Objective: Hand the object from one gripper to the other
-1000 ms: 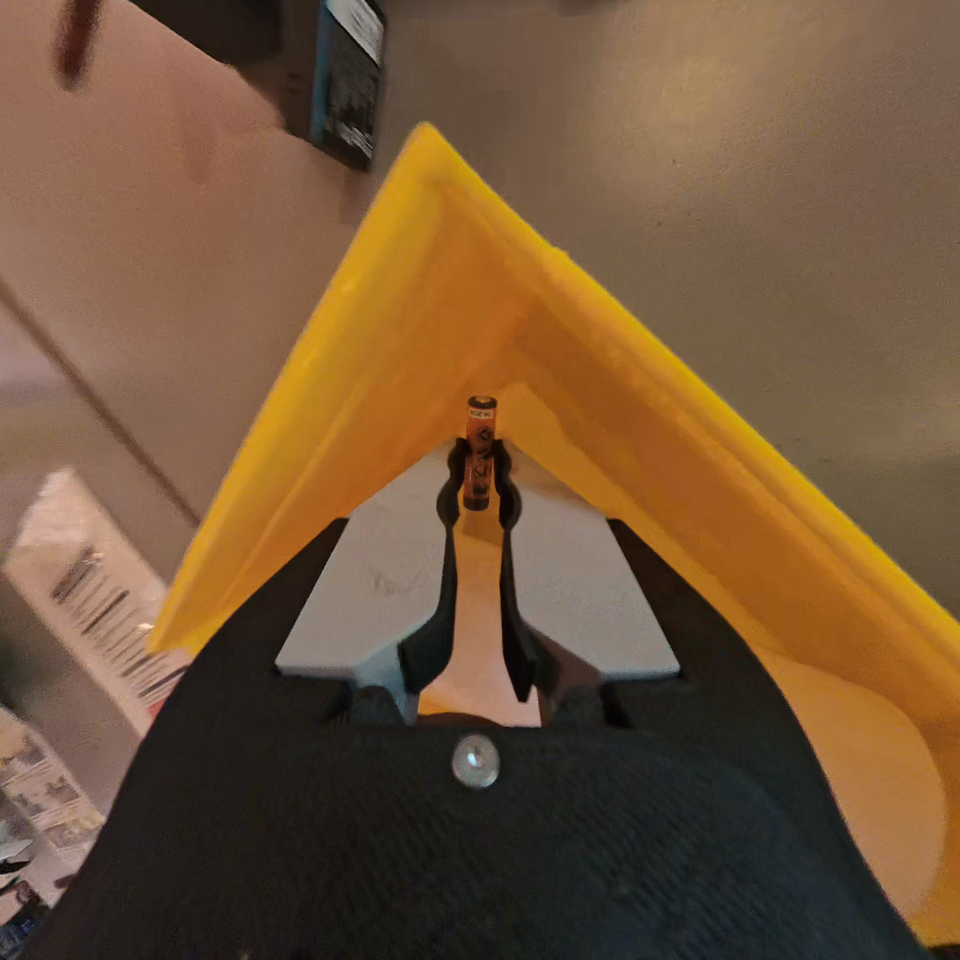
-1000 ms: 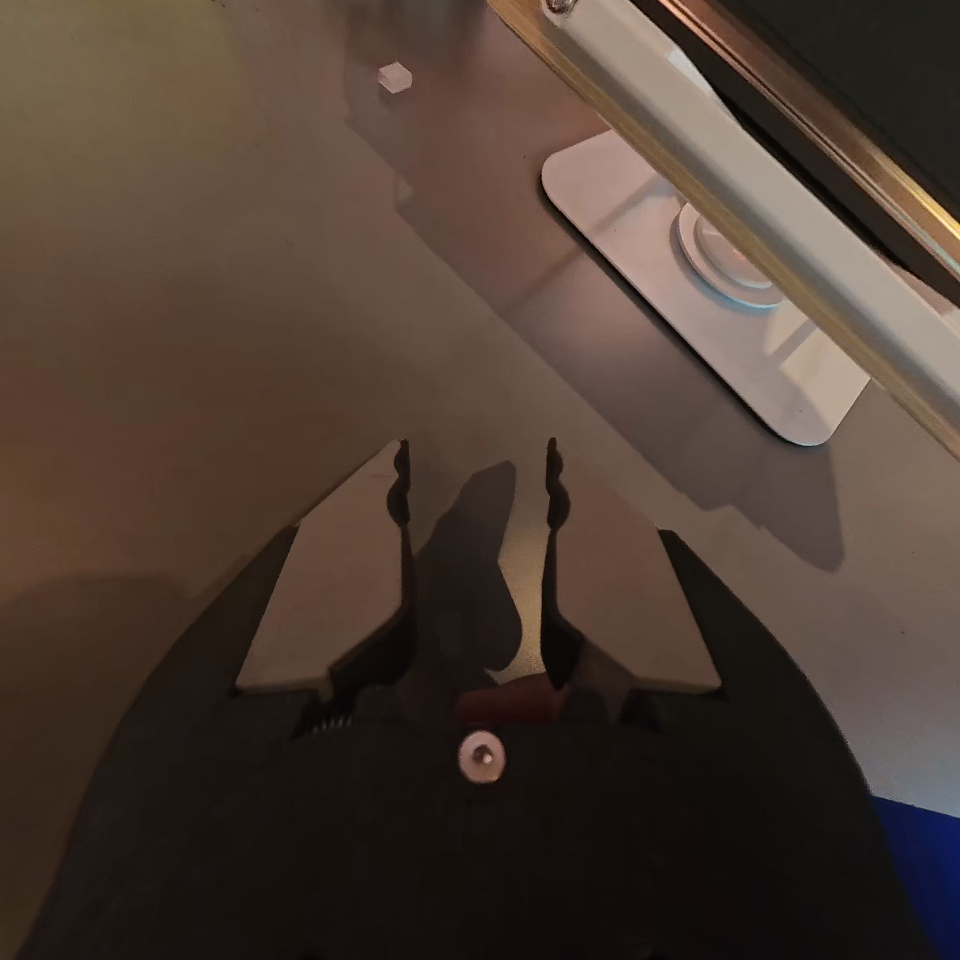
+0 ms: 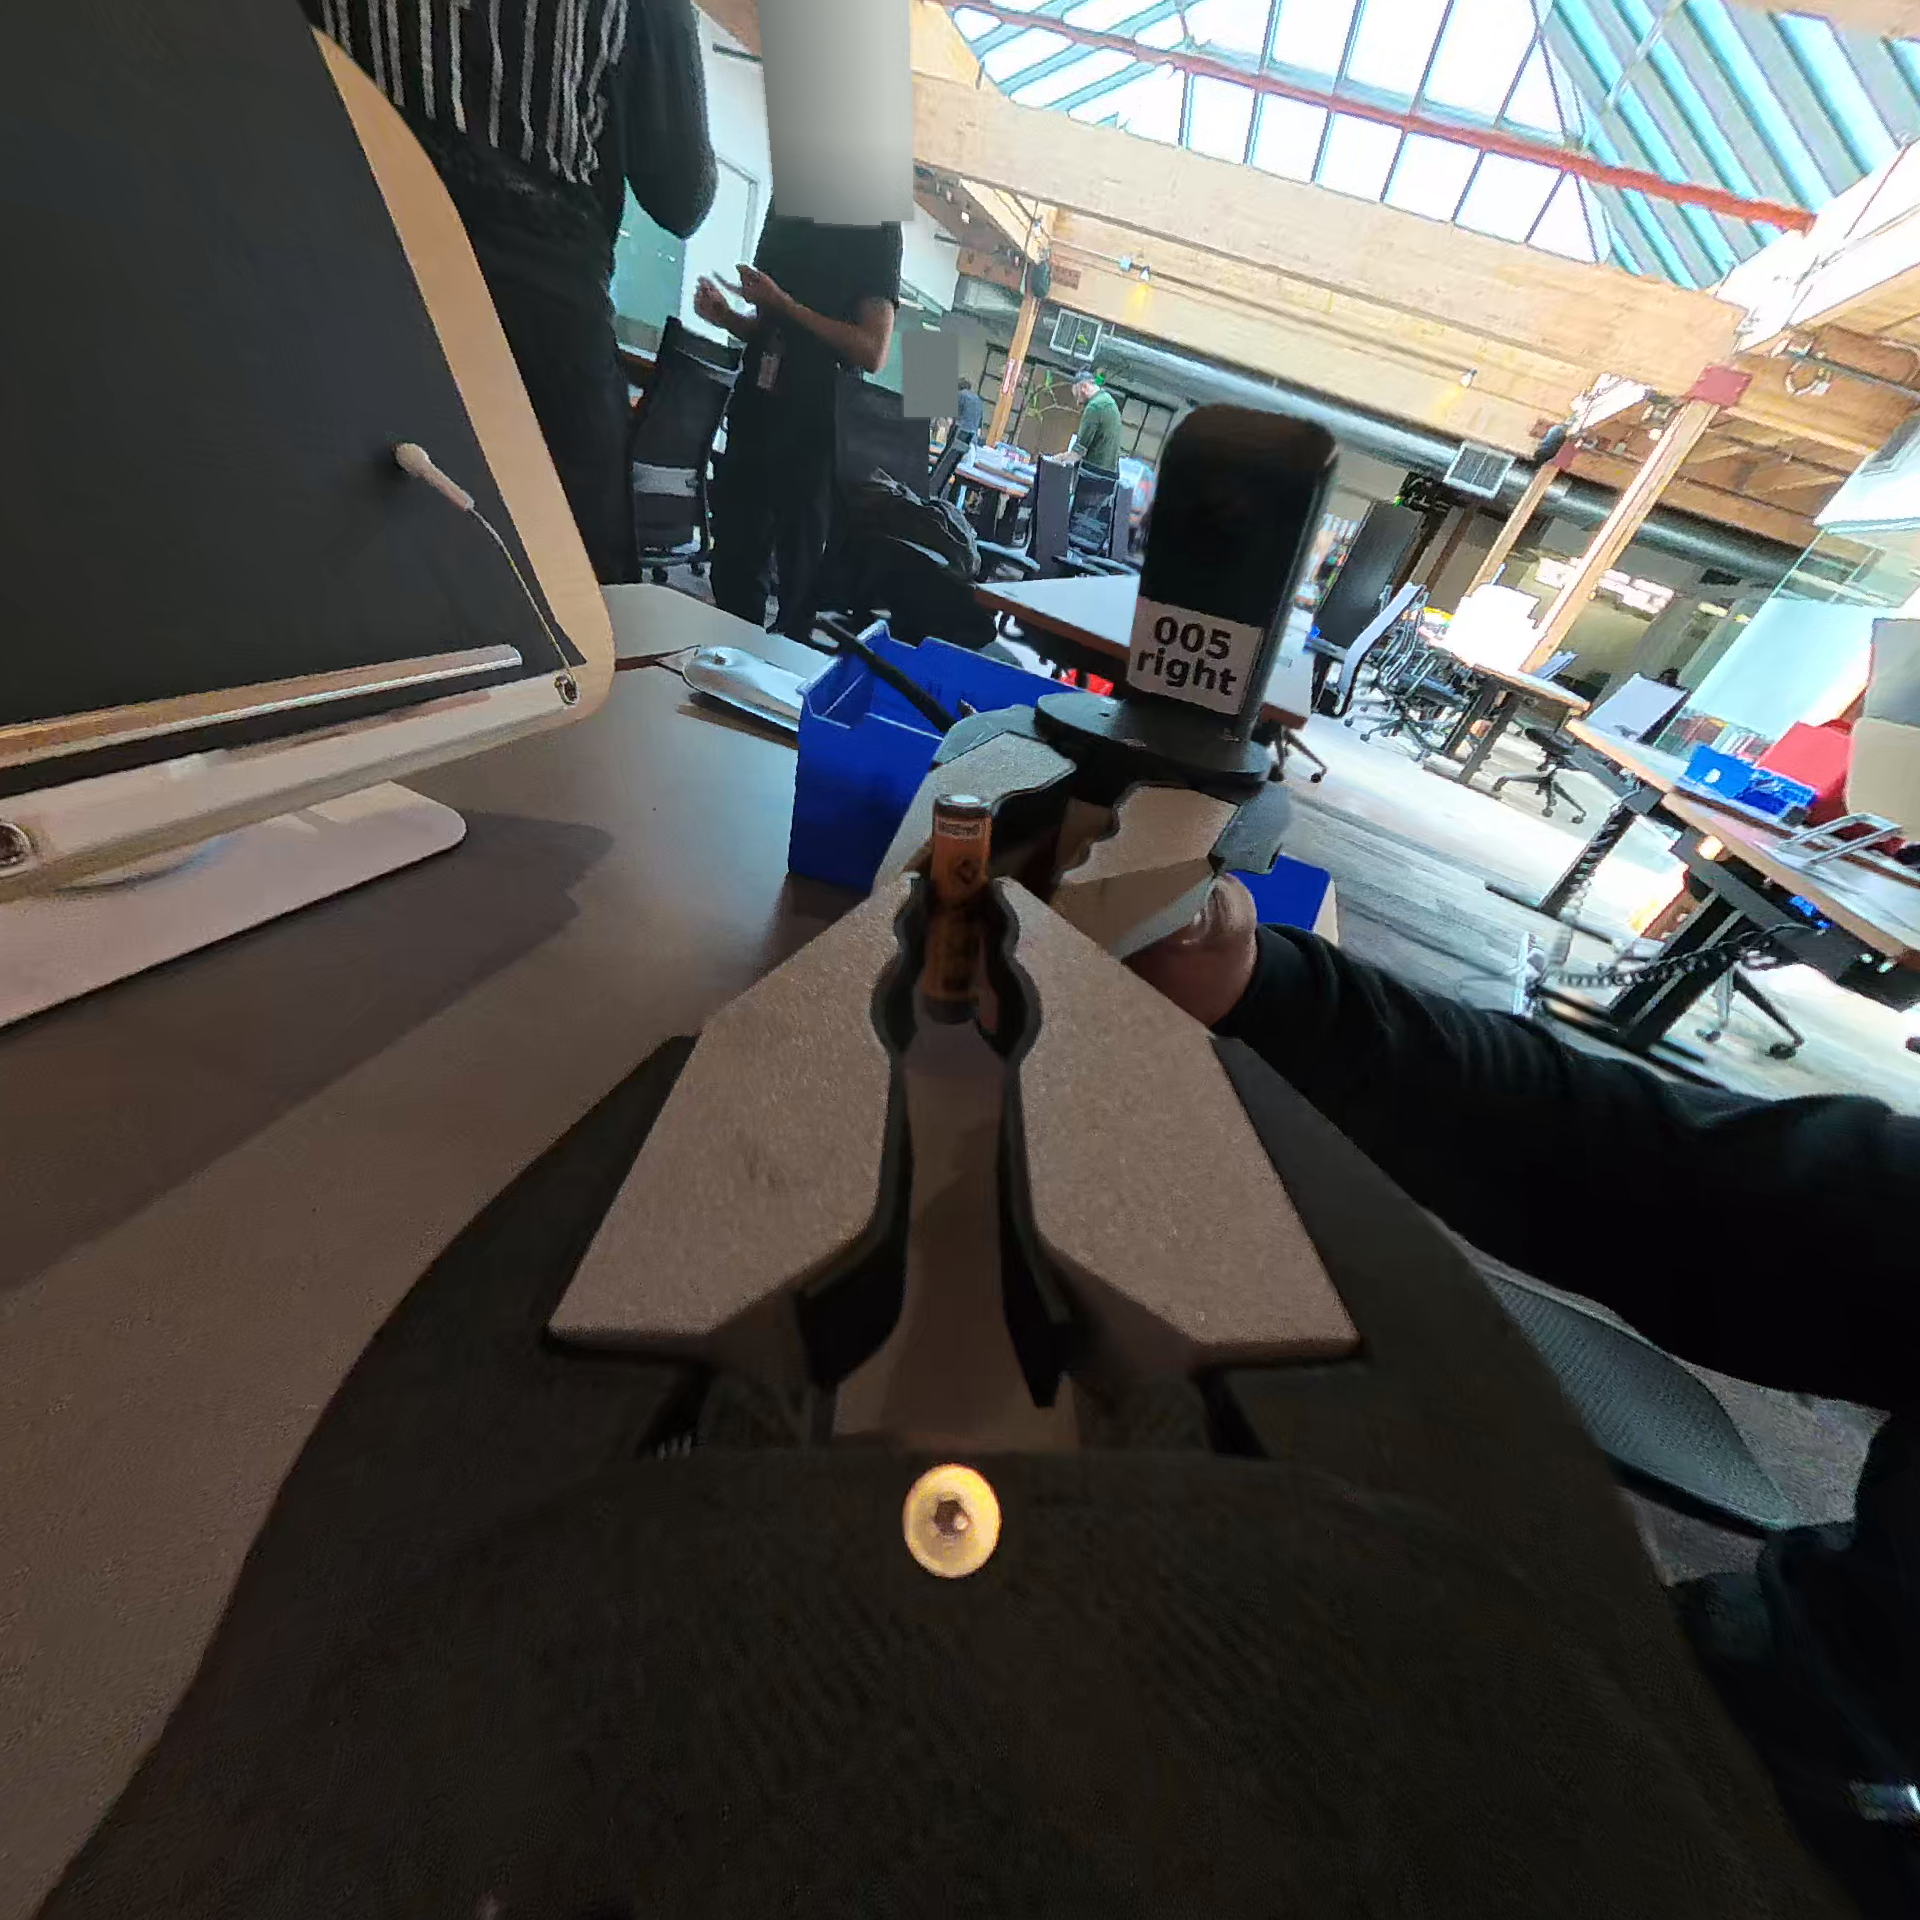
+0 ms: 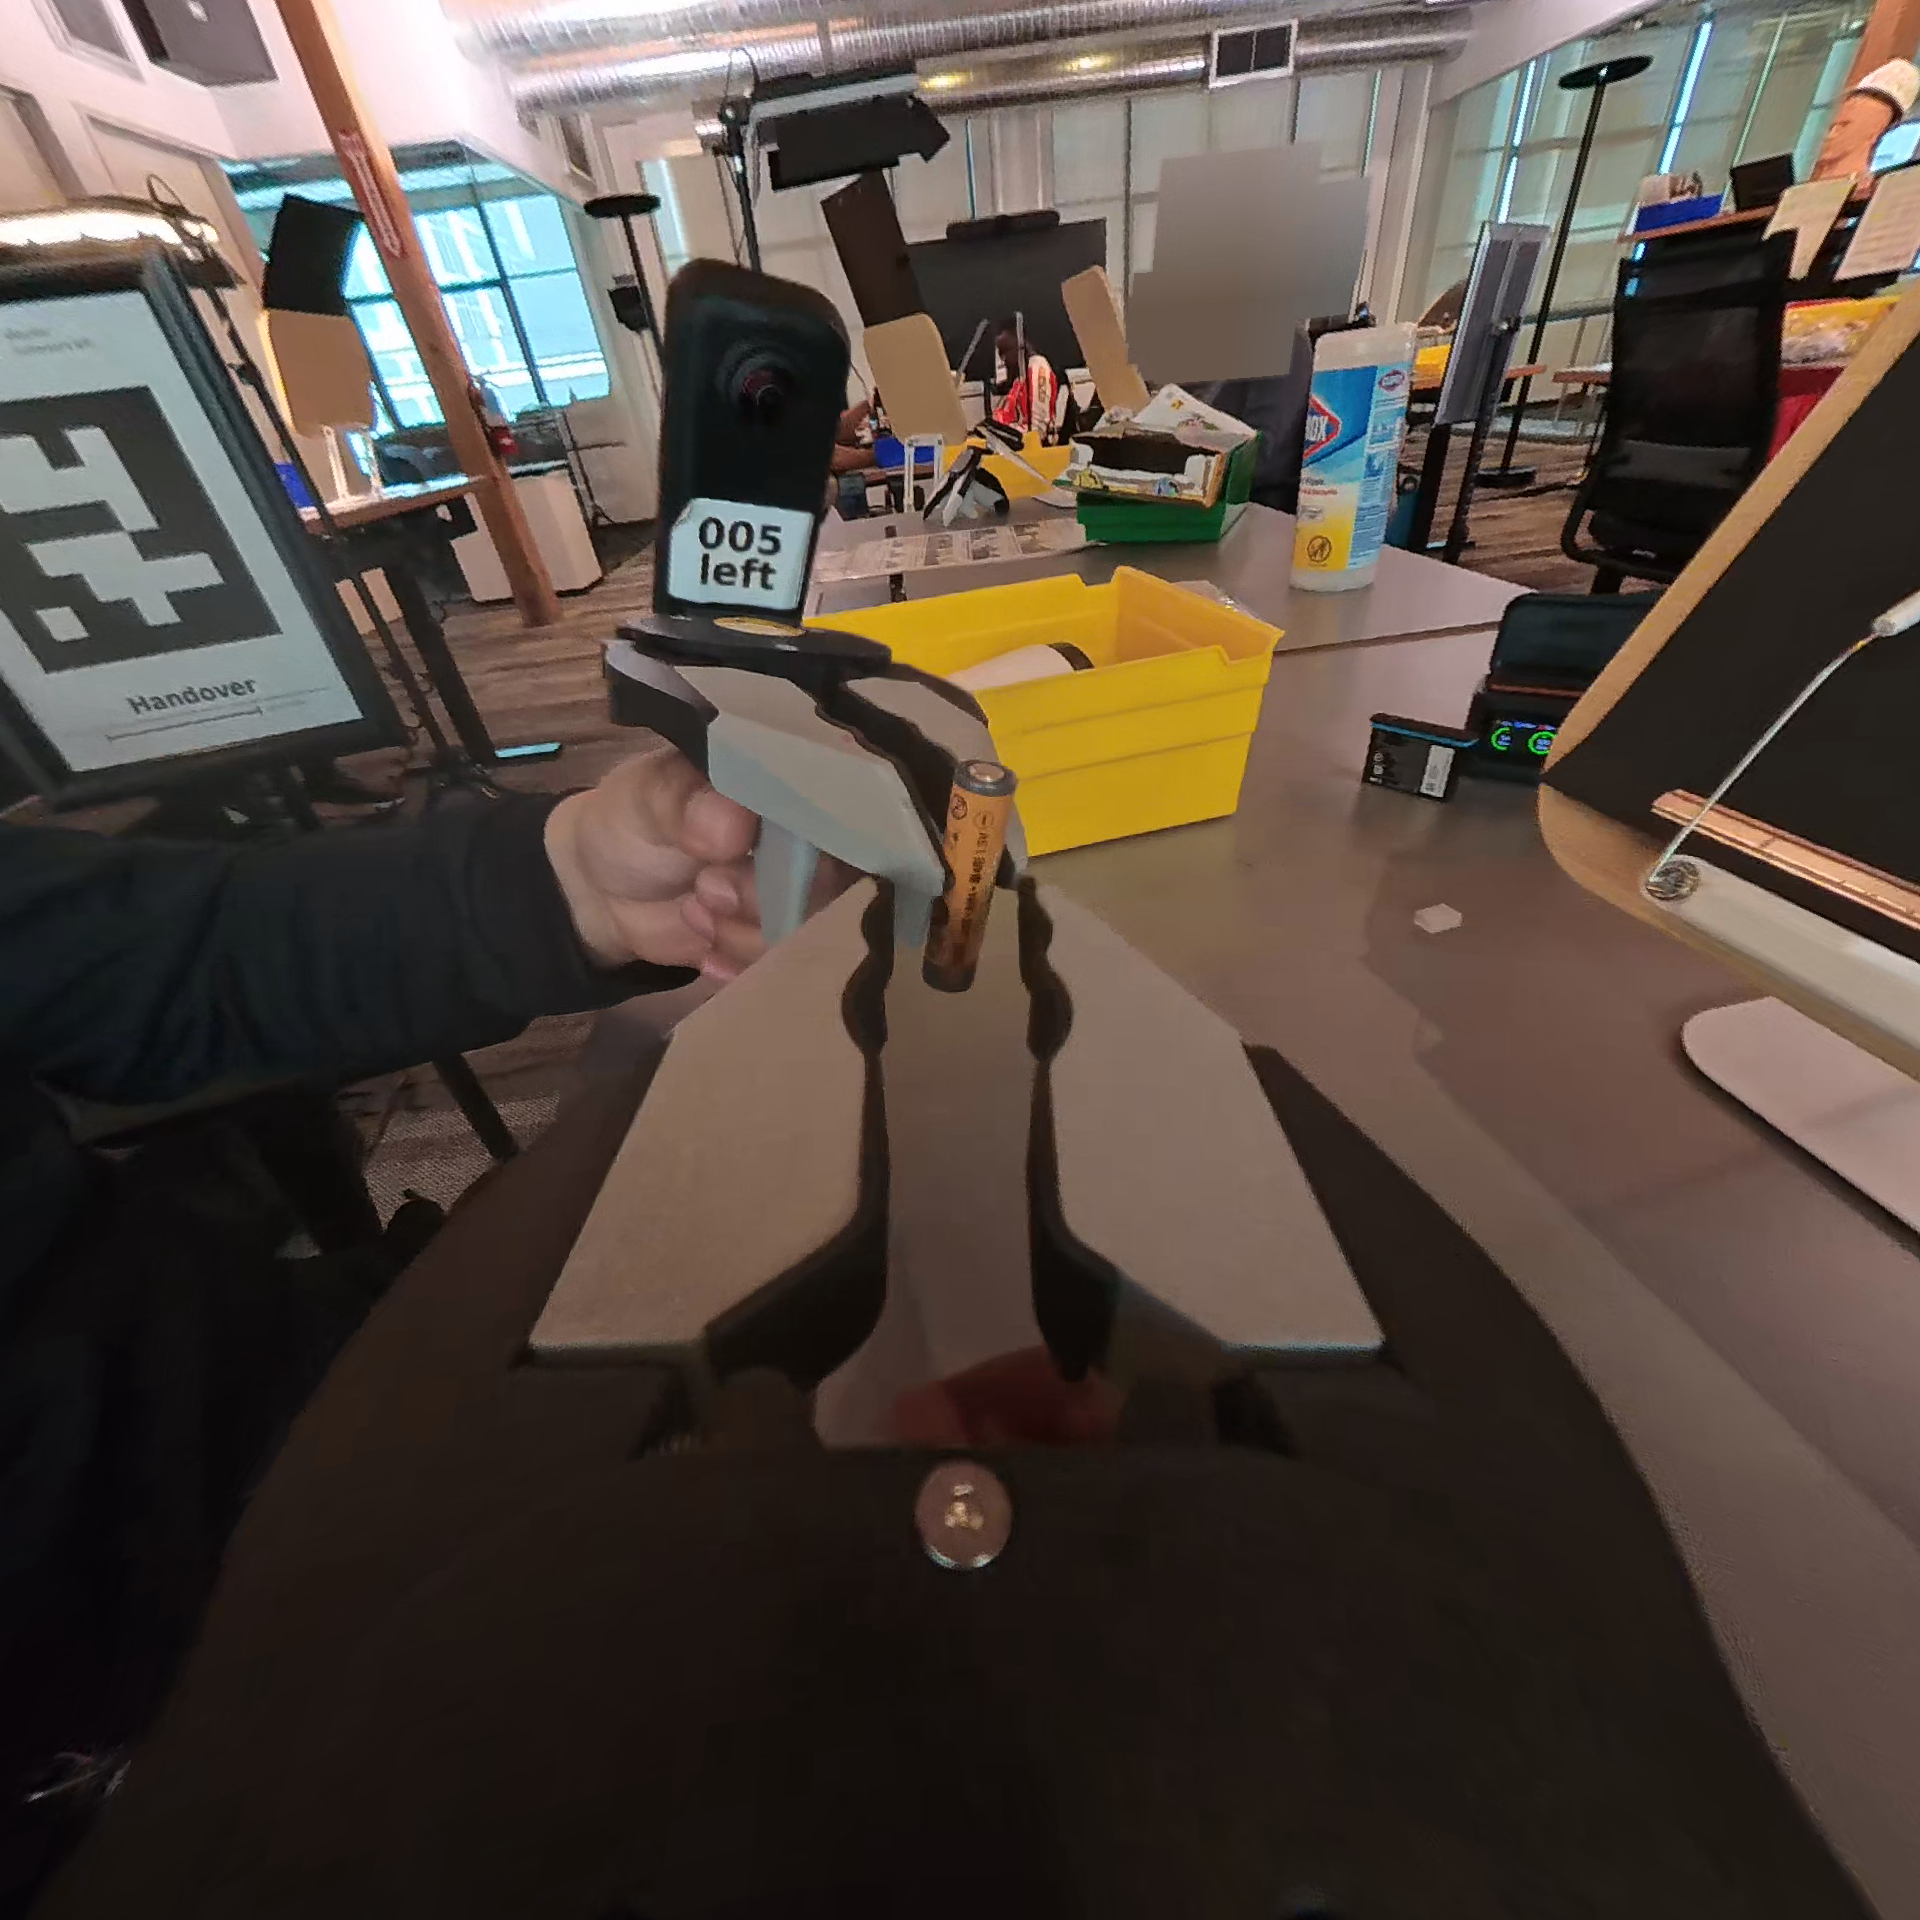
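Left tongs (image 3: 954, 914) closed on an orange battery (image 3: 954, 914), gripping it near the fingertips, roughly at mid-length. Battery stands nearly upright, long axis vertical with a slight lean; its metal-capped end points up and clears the tips, the lower end hangs below the grip. Held in the air above the counter (image 3: 312, 1091), not resting on anything.

From the right wrist view, the same battery (image 4: 968, 883) sits at the mouth of the right tongs (image 4: 951, 925), between the two tips. The right tongs are parted, with a gap on both sides of the battery; no contact visible. The left tongs (image 4: 961, 868) come in from the left side of that view, crossing the right pair's line, a hand (image 4: 655, 868) wrapped on the handle.

In the left wrist view the right tongs (image 3: 1023, 862) show just behind the battery, facing back toward the camera, a hand (image 3: 1205, 956) below them in a dark sleeve.

Surroundings: yellow bin (image 4: 1132, 727) on the counter (image 4: 1351, 987) beyond the battery, blue bin (image 3: 873, 769) behind the right tongs, a monitor (image 3: 239, 416) on a white stand at the counter's far side. People stand in the background, too far for detail.
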Motion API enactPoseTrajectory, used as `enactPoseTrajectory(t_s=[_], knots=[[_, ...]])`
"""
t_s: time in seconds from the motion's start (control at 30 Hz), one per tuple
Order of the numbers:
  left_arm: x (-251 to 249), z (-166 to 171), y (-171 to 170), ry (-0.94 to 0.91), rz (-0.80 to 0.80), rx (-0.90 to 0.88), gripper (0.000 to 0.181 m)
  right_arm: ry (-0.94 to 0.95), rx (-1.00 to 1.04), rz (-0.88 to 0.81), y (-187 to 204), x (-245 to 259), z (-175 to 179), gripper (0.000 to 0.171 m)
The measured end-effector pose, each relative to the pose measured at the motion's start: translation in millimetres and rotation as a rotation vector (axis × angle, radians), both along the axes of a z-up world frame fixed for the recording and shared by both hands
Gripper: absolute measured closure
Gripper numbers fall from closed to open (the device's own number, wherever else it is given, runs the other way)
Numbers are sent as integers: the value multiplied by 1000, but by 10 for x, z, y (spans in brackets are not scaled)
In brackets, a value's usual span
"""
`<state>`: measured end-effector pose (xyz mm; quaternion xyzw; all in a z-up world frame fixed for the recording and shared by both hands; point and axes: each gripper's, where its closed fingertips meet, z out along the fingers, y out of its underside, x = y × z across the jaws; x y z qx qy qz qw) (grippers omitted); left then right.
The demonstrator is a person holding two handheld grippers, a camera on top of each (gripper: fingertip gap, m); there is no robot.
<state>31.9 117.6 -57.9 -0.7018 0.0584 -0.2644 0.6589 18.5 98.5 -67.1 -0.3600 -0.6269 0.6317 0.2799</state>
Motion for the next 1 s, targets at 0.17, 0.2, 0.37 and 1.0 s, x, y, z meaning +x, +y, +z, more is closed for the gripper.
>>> enactPoseTrajectory(t_s=[0.17,0.2,0.37,1.0], knots=[[-167,-80,-59,-95,62,-53,156,27,204,-129,162,-74,-138,165],[-208,-76,-105,-106,68,-49,159,46,287,-186,235,-92,-164,165],[-246,-247,-240,-156,25,-146,153,255,784,-405,343,-99,-152,165],[296,-515,-398,-341,-409,-362,150,890,1833,-520,-160,83,-334,165]])
